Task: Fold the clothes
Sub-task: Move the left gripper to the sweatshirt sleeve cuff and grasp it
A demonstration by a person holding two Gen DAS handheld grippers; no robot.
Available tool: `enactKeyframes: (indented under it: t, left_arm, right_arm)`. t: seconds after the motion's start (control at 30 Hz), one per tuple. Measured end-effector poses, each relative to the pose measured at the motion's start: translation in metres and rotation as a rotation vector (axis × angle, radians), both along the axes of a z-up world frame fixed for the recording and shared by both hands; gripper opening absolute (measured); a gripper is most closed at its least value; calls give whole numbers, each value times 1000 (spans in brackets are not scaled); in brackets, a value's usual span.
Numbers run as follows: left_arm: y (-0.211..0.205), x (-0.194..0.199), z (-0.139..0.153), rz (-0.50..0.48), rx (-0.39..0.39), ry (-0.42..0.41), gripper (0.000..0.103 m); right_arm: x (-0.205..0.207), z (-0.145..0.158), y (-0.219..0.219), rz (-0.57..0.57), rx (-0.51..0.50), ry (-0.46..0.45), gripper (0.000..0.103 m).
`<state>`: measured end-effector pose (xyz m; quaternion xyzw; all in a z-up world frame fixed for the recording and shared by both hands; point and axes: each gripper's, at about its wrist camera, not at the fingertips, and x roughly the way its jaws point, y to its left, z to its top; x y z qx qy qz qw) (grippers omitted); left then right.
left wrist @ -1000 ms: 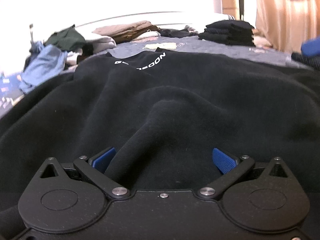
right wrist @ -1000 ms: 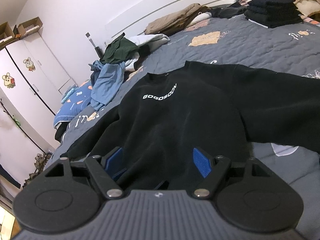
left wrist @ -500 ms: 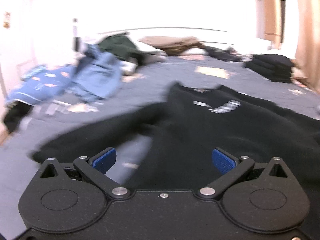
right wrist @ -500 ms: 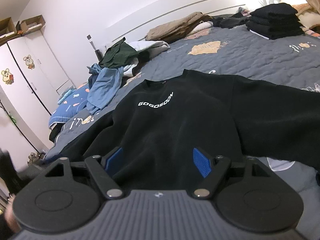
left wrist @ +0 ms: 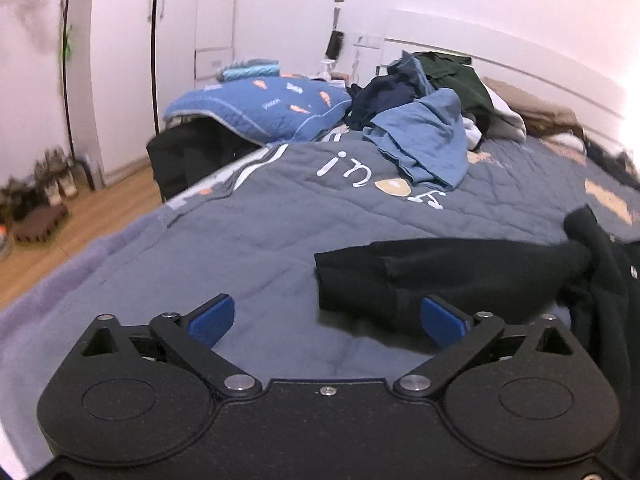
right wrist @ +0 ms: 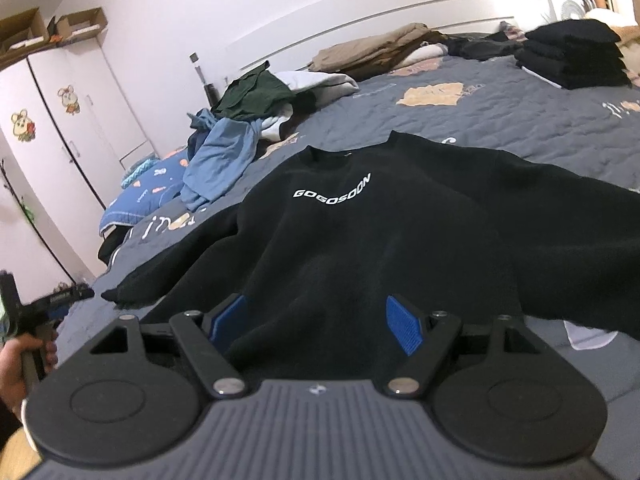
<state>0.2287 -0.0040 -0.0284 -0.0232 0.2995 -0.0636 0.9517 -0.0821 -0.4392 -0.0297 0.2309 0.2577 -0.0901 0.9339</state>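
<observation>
The left gripper (left wrist: 326, 318), jaws closing on nothing, faces the black sweatshirt's (right wrist: 360, 240) sleeve (left wrist: 440, 276) to fold it; right gripper (right wrist: 316, 320), jaws wide, waits over the hem.

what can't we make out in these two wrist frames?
- Black sweatshirt hem: right wrist view, hidden behind the right gripper.
- Its far sleeve: right wrist view, cut off by the frame's right edge.
- Sweatshirt body: left wrist view, cut off at the right edge; only the near sleeve shows, ahead of the closing, empty left gripper.
- Shoes on the floor: left wrist view, blurred.
</observation>
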Motion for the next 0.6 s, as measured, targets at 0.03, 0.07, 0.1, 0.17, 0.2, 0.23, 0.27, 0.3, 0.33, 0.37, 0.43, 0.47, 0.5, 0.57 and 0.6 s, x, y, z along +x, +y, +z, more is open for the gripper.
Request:
enactKeyframes:
  t: [0.03, 0.07, 0.1, 0.17, 0.2, 0.23, 0.27, 0.3, 0.33, 0.37, 0.43, 0.47, 0.5, 0.57, 0.6]
  left_arm:
    - [2, 4, -1, -3, -20, 8, 89]
    - [3, 10, -2, -11, -30, 18, 81]
    - [3, 15, -3, -18, -40, 27, 79]
    - [4, 25, -6, -17, -40, 44, 70]
    - [2, 29, -8, -16, -40, 52, 67]
    - [1, 33, -11, -15, -40, 62, 63]
    - [1, 38, -13, -10, -48, 79, 63]
    - [1, 43, -16, -8, -58, 90, 63]
    - [1, 47, -20, -7, -66, 107, 63]
    - [1, 51, -23, -6, -74, 124, 63]
    - [1, 59, -30, 2, -97, 163, 63]
    - [2, 64, -34, 10, -129, 185, 63]
    - [3, 66, -36, 14, -159, 202, 63]
    - [7, 70, -41, 30, -239, 234, 63]
    - [7, 71, -43, 27, -272, 239, 62]
  right_arm:
    - [1, -1, 1, 2, -3, 3, 77]
    - [2, -2, 1, 2, -3, 8, 77]
    - [3, -3, 1, 3, -3, 13, 77]
    - [5, -6, 1, 4, -4, 22, 77]
    - [6, -7, 1, 5, -5, 26, 77]
    - [7, -7, 2, 6, -6, 28, 77]
    - [7, -7, 2, 7, -7, 29, 77]
    - [8, -7, 3, 9, -8, 29, 77]
    - [9, -7, 3, 12, -8, 28, 77]
    - [9, -7, 4, 15, -9, 28, 77]
    - [10, -7, 5, 18, -12, 28, 77]
    - [10, -8, 5, 20, -14, 29, 77]
    - [10, -8, 6, 21, -15, 31, 77]
    - [11, -8, 6, 23, -15, 34, 77]
    - [12, -9, 6, 24, -15, 33, 77]
